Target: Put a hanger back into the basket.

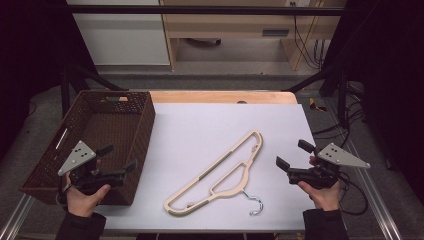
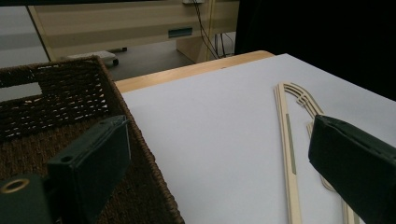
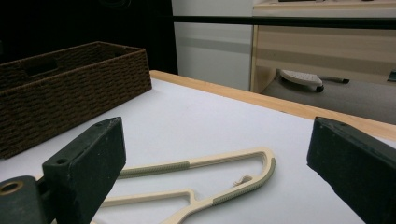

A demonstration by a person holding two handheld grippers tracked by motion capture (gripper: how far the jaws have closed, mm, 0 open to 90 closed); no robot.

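Nearest the high camera, two sleeved forearms enter from the lower edge, each hand gripping a two-jaw tool. The left gripper [image 1: 119, 158] hovers at the near right corner of the woven basket [image 1: 145, 131], jaws apart and empty, aimed toward the hanger. The right gripper [image 1: 295, 154] is held level to the right of the hanger, jaws likewise spread wide on nothing, facing it. The cream hanger [image 1: 220, 175] lies flat on the white table surface [image 1: 200, 125], between the basket and the right gripper; its long axis runs diagonally, near-left to far-right, with its metal hook [image 1: 255, 204] at the near side.
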